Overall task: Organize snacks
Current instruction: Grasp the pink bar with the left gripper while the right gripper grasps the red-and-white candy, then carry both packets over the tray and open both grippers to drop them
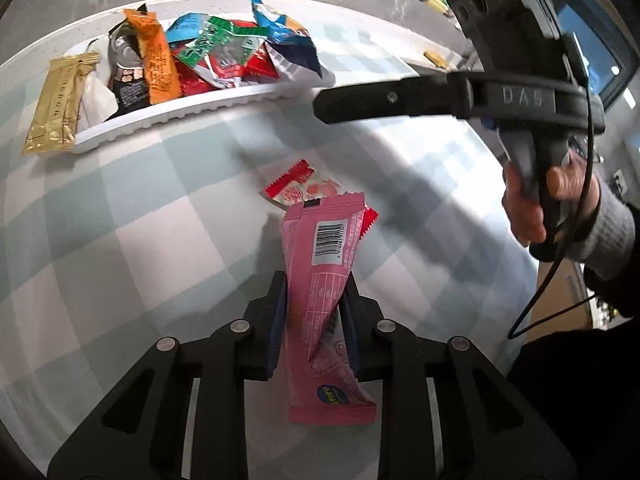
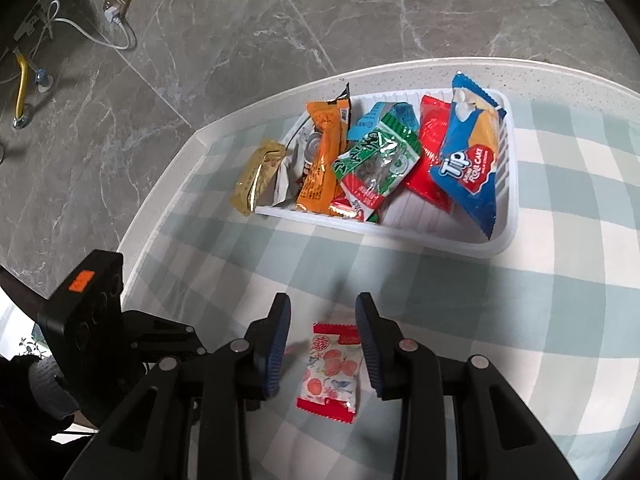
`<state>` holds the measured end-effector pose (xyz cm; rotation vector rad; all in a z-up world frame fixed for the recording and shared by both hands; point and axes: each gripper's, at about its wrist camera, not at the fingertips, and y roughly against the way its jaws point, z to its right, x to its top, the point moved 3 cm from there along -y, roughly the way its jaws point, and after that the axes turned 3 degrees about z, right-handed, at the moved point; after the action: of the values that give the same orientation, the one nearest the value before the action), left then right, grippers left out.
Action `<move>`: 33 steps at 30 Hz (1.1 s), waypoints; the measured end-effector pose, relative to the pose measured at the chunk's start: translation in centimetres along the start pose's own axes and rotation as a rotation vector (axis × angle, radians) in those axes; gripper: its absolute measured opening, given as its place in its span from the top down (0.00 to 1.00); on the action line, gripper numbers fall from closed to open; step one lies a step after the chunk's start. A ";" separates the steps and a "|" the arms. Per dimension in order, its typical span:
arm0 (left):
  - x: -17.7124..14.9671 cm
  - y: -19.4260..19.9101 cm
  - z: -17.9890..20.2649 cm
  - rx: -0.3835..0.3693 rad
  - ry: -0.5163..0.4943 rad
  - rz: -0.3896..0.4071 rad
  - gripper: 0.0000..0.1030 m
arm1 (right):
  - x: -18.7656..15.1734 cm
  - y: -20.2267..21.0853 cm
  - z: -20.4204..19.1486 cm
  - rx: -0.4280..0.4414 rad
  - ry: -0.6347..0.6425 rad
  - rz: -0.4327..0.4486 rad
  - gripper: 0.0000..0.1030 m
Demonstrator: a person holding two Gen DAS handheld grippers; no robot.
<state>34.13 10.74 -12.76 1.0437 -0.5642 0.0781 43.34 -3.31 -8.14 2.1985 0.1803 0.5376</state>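
My left gripper [image 1: 314, 280] is shut on a long pink snack packet [image 1: 326, 280] and holds it above the checked tablecloth. A small red-and-white candy packet [image 2: 332, 368] lies flat on the cloth; in the left wrist view [image 1: 304, 186] it lies just beyond the pink packet. My right gripper [image 2: 324, 308] is open, its fingers on either side of the candy packet and above it. A white tray [image 2: 440, 236] farther back holds several snack packets; it also shows in the left wrist view [image 1: 192, 114].
A gold packet [image 2: 258, 176] hangs over the tray's left end. The right gripper body [image 1: 440, 94] reaches across the left wrist view. The table edge [image 2: 160, 216] and grey tiled floor lie to the left and behind.
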 end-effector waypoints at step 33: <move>0.7 1.8 -2.1 -0.047 0.167 0.055 0.77 | -2.2 0.2 -0.1 -0.038 -0.012 -0.060 0.65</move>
<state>35.03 13.29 -11.84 0.9658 -0.4411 0.1972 41.30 -4.05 -8.68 2.1520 0.2273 0.4904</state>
